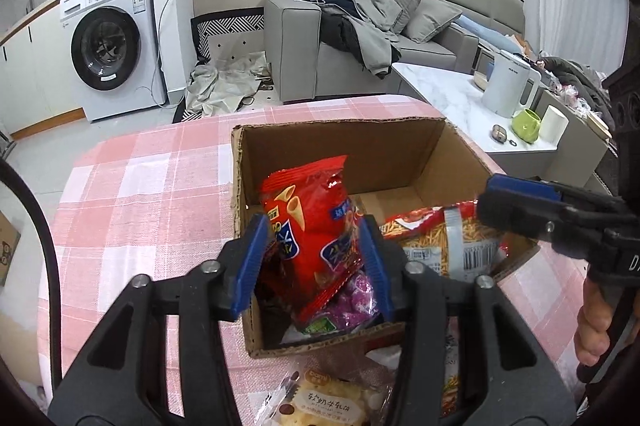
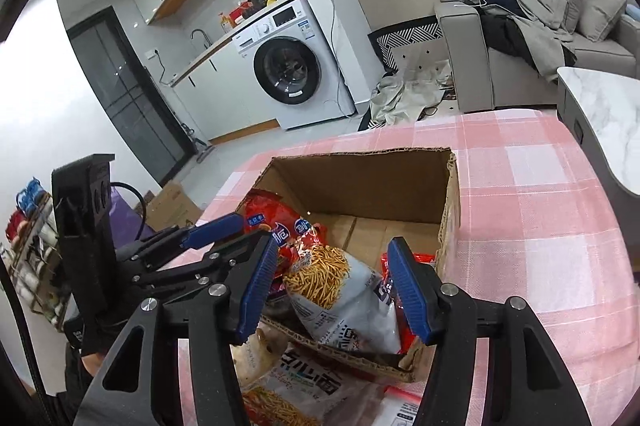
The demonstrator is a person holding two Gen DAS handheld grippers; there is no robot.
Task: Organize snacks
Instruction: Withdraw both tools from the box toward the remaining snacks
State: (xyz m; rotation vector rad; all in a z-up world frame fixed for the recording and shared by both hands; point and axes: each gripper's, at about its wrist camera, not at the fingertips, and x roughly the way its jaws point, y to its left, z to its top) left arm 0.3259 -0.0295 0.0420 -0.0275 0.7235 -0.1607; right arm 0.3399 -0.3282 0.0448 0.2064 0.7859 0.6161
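A: What is lying where on the counter (image 1: 132, 193)?

B: An open cardboard box (image 1: 340, 141) is sitting on the pink checked cloth. Inside it, a red cone-snack bag (image 1: 316, 218) is standing upright against the box's left wall, with a purple packet (image 1: 356, 302) lying under its lower corner. To its right, a noodle-snack bag (image 2: 340, 290) is leaning on the near wall. The far half of the box floor is showing bare.

A: How is the left claw (image 1: 316, 250) standing?

B: Its blue pads are flanking the red bag on both sides, jaws partly apart. The pads are sitting very close to the bag; whether they are pressing on it cannot be told from the left wrist view.

A: And the right claw (image 2: 336, 290)?

B: It is reaching over the near rim, jaws about half apart, with the noodle-snack bag lying between the pads (image 2: 412, 290). A gap is showing on the left side, so it is not gripping the bag.

A: What is lying outside the box?

B: A wrapped pastry (image 1: 328, 402) and a second noodle pack (image 2: 288, 386) are resting on the cloth just in front of the near wall.

A: What is showing behind?

B: A washer (image 1: 112, 45), a grey sofa (image 1: 420, 37) with clothes, and a white kettle (image 1: 508, 81) beside a green cup (image 1: 526, 125) on a marble side table
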